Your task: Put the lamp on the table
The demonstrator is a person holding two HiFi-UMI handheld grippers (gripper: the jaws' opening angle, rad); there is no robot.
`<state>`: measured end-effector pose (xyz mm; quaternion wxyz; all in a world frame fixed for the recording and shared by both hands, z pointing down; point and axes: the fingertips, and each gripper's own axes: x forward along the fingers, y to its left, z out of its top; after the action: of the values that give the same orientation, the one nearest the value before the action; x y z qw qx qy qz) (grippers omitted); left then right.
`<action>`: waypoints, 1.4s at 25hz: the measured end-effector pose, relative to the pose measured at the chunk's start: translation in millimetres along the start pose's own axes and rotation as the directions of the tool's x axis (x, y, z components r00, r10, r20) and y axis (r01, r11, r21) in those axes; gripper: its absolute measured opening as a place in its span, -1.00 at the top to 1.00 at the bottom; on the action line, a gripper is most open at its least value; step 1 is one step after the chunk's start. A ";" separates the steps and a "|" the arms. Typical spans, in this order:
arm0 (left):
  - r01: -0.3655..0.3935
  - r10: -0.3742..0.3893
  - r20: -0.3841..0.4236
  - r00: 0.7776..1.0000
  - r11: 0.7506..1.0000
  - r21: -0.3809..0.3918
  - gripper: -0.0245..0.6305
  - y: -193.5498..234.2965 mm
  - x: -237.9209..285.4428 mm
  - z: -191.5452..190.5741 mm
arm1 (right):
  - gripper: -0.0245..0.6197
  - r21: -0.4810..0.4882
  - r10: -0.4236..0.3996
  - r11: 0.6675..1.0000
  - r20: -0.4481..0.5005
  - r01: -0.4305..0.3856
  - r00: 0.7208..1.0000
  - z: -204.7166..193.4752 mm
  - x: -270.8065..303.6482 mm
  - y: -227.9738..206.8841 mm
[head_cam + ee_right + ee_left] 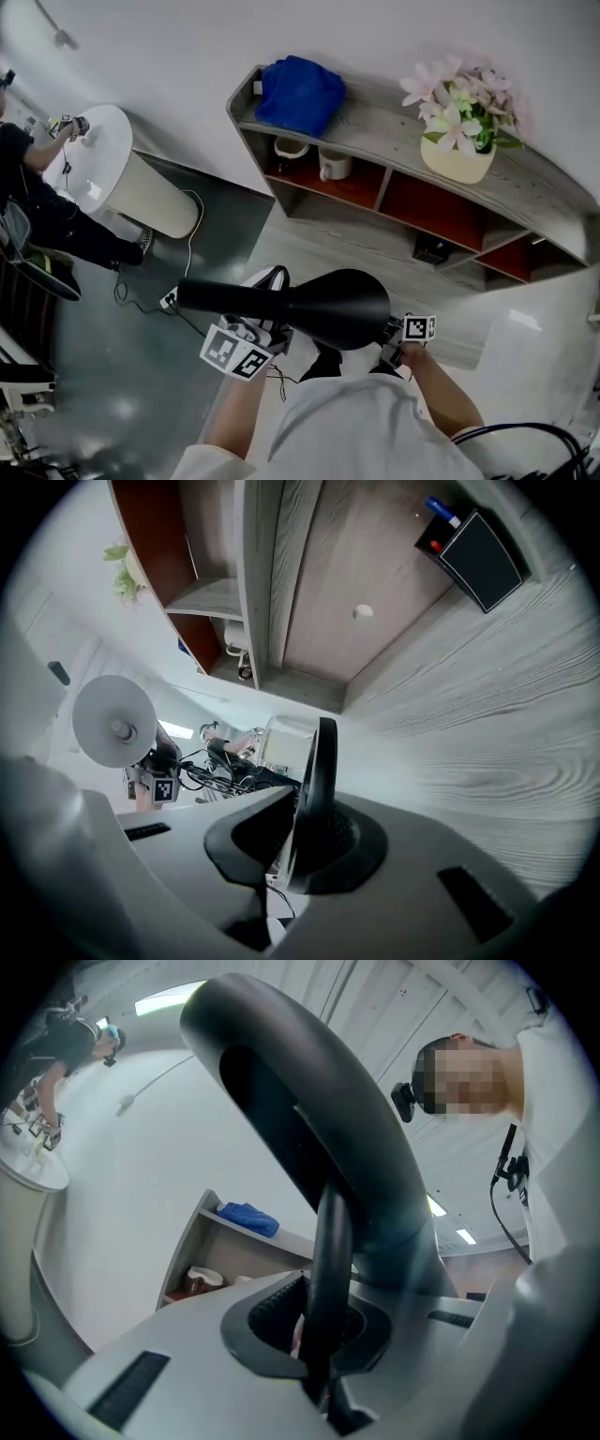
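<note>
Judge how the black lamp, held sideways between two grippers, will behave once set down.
Probably rigid: the lamp spans the left gripper and right gripper without sagging. Likely slippery, as its surface looks glossy. Possibly apt to tip, since a wide dome tapers to a narrow stem.

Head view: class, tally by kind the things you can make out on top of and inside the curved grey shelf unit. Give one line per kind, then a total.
Blue cloth: 1
Pot of pink flowers: 1
White vessels: 2
Black box: 1
Total: 5
</note>
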<state>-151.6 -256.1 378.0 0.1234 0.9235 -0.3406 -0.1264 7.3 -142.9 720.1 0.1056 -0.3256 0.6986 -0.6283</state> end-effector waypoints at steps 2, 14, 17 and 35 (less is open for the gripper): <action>0.033 -0.033 -0.010 0.999 0.999 -0.005 0.90 15.5 8.5 -3.5 | 0.85 -0.003 0.007 1.000 0.026 -0.007 1.000 8.2 15.9 -4.4; 0.156 -0.161 -0.113 0.981 0.986 -0.052 0.90 98.9 56.4 -37.8 | 0.85 0.047 -0.021 0.999 0.146 0.014 0.989 34.6 94.0 -37.1; 0.179 -0.186 -0.134 0.973 0.982 -0.063 0.90 118.7 66.0 -45.8 | 0.85 0.051 -0.037 0.998 0.164 0.029 0.986 40.7 111.9 -46.2; 0.202 -0.211 -0.190 0.959 0.977 -0.064 0.90 202.9 114.7 -80.2 | 0.84 0.064 -0.081 0.996 0.208 0.069 0.975 90.0 180.2 -89.5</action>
<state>-163.1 -470.2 499.8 0.1624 0.9590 -0.2257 -0.0547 -51.8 -321.5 835.0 0.1642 -0.4134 0.6528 -0.6132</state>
